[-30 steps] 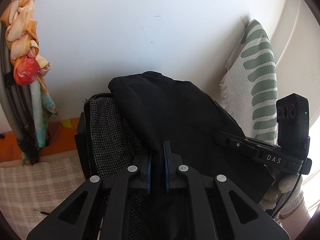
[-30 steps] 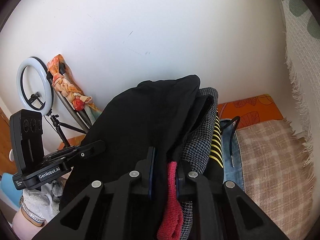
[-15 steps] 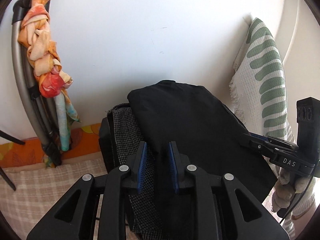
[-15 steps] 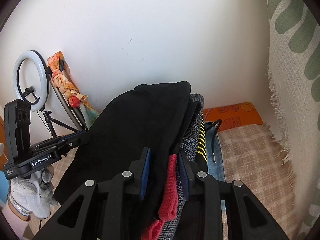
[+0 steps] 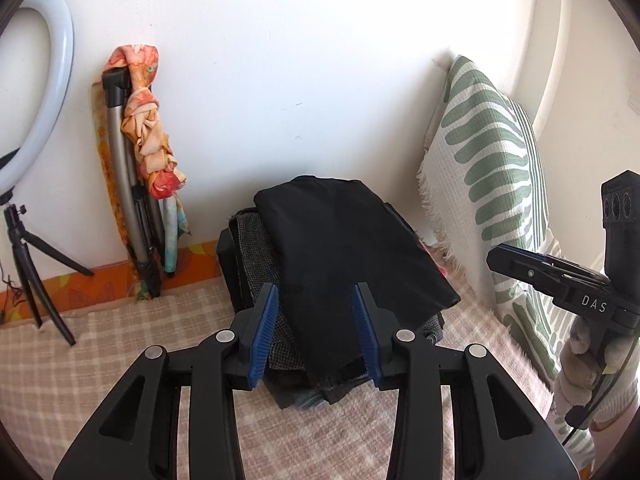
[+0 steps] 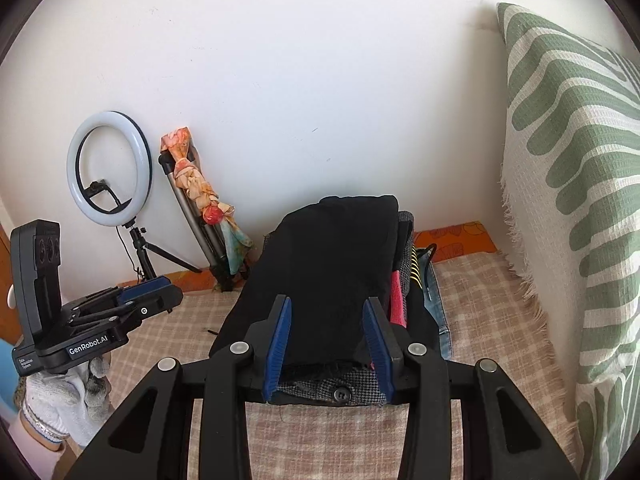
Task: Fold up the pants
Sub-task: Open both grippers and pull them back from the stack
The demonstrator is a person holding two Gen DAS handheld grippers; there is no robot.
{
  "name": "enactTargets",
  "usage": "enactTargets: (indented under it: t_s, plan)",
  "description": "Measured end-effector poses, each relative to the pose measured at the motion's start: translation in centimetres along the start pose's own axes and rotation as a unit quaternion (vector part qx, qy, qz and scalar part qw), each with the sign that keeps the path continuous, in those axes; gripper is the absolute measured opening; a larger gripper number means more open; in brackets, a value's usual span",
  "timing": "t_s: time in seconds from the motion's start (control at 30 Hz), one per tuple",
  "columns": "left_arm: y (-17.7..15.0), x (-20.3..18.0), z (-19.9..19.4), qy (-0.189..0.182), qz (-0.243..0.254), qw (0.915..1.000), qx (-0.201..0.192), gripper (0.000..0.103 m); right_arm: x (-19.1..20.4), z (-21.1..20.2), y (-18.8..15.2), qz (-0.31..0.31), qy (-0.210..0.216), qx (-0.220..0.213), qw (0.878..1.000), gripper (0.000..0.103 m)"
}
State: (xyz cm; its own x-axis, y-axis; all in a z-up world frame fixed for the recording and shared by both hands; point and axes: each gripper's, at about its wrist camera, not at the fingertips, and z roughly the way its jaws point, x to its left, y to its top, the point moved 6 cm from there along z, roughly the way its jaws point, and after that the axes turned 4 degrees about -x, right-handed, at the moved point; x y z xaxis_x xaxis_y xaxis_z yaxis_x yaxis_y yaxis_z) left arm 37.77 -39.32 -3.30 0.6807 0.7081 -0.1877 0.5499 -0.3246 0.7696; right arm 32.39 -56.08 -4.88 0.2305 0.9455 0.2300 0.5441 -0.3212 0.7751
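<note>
The folded black pants [image 5: 344, 248] [image 6: 332, 264] lie on top of a stack of folded clothes by the wall. Under them sit a grey houndstooth garment [image 5: 256, 256] and a red one [image 6: 396, 300]. My left gripper [image 5: 316, 332] hangs above and in front of the stack's near end. Its jaws are opening, and the blue pads press on nothing. My right gripper [image 6: 328, 344] stands the same way at the other side, jaws opening and holding nothing. Each gripper shows in the other's view: the right gripper [image 5: 560, 280] and the left gripper [image 6: 160, 300], both held by gloved hands.
A checked bed cover [image 5: 120, 336] lies under the stack. A ring light [image 6: 109, 168] on a small tripod and a folded stand wrapped in a floral scarf [image 5: 148, 152] lean at the wall. A green-and-white patterned cushion [image 5: 492, 184] stands to the right. Jeans [image 6: 438, 312] lie beside the stack.
Both grippers let go of the black pants, opened, and drew back and up from the stack. The pants now lie flat on top.
</note>
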Motion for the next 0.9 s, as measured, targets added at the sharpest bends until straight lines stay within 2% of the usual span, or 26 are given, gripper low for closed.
enactTargets:
  t_s: [0.1,0.13,0.3,0.37,0.53,0.67,0.8,0.9]
  plan:
    - [-1.0,-1.2,-2.8,-0.008,0.008,0.9999,-0.007,0.038,2.0,-2.6,-0.9,-0.013,-0.009,-0.009,1.0,0.04]
    - [-1.4,-1.6,-3.8,-0.01,0.012,0.9998,-0.01,0.041,2.6,-3.4,-1.3,-0.019,-0.016,-0.01,1.0,0.041]
    - [-3.5,-3.7,-8.6,-0.018,0.028,0.9989,-0.032,0.044,5.9,-7.6,-3.6,-0.036,-0.035,-0.025,0.998,0.053]
    - [-4.5,-4.3,-10.4,-0.02,0.034,0.9985,-0.039,0.057,7.0,-9.2,-4.7,-0.041,-0.04,-0.029,0.998,0.055]
    - [-6.9,-5.3,-14.2,-0.025,0.038,0.9973,-0.056,0.07,9.3,-12.0,-7.4,-0.056,-0.058,-0.032,0.996,0.06]
    - [-8.7,-5.3,-16.3,-0.029,0.034,0.9969,-0.064,0.08,10.9,-14.2,-9.1,-0.069,-0.078,-0.039,0.994,0.072]
    - [-10.1,-5.2,-17.3,-0.013,0.04,0.9972,-0.062,0.08,12.2,-16.2,-10.8,-0.077,-0.09,-0.051,0.992,0.083]
    - [-11.1,-4.8,-17.9,-0.012,0.027,0.9979,-0.058,0.08,13.1,-17.1,-12.1,-0.082,-0.097,-0.06,0.99,0.085]
